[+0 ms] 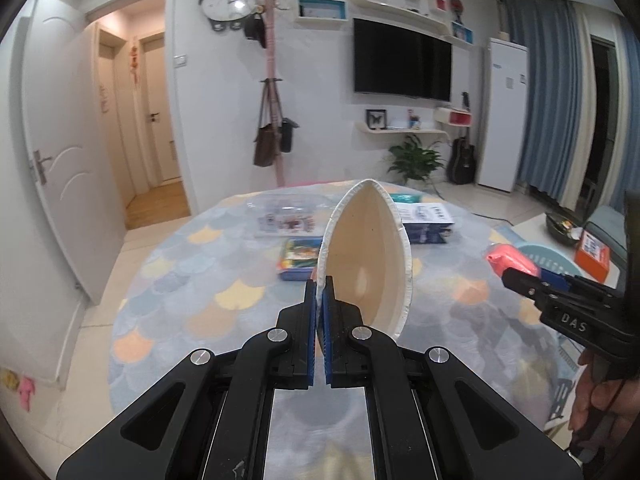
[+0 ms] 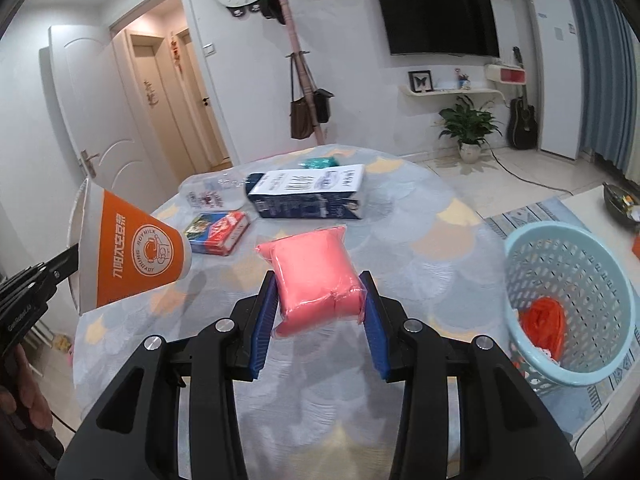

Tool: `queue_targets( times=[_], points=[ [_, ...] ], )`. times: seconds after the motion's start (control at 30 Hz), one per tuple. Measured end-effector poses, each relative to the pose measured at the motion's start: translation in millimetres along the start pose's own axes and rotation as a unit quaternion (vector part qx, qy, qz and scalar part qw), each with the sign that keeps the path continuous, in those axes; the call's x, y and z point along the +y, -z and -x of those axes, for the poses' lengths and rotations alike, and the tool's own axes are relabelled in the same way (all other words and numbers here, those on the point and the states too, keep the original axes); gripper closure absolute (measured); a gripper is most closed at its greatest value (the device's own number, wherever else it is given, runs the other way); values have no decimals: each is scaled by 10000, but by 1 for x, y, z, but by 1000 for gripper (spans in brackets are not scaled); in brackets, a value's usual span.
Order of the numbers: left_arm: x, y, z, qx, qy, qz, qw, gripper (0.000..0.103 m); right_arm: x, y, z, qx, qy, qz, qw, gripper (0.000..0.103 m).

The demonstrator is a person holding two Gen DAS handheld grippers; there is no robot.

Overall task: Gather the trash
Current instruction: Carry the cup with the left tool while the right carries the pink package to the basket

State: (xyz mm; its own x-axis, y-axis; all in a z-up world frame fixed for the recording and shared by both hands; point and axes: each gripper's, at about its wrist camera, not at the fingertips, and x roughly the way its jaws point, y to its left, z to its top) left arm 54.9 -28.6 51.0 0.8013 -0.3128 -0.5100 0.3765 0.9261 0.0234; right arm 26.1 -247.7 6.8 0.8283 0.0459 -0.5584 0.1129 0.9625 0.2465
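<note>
The left gripper [image 1: 320, 300] is clamped on the rim of a paper cup [image 1: 368, 256], which is held above the round table [image 1: 168, 292]; in the right wrist view the cup lies sideways at the left of the frame, its long axis pointing to the lower right and its mouth to the left. The right gripper [image 2: 320, 292] squeezes a pink packet [image 2: 316, 276] between its blue pads, above the table's near part. A light blue basket [image 2: 560, 264] stands at the right, beside the table's edge. A milk carton [image 2: 308, 194] and a small box [image 2: 218, 232] lie farther back.
</note>
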Motion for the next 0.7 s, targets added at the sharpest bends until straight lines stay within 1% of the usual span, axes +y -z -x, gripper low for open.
queue_targets(
  times=[0.23, 0.4, 0.5, 0.53, 0.7],
  points=[
    [-31, -12, 4, -172, 399, -176, 9989, 102, -29, 0, 6, -109, 107, -258, 9996, 66],
    [-65, -23, 0, -275, 736, -413, 9961, 102, -55, -3, 15, -290, 266, -478, 9981, 66],
    [-90, -27, -3, -352, 1008, -539, 9928, 102, -78, -3, 24, -414, 485, -590, 9962, 66],
    [-102, -30, -6, -374, 1155, -606, 9908, 102, -83, -4, 26, -441, 552, -617, 9956, 66],
    [-147, -38, -26, -260, 1689, -703, 9828, 102, -127, 0, 38, -542, 997, -867, 9897, 66]
  ],
)
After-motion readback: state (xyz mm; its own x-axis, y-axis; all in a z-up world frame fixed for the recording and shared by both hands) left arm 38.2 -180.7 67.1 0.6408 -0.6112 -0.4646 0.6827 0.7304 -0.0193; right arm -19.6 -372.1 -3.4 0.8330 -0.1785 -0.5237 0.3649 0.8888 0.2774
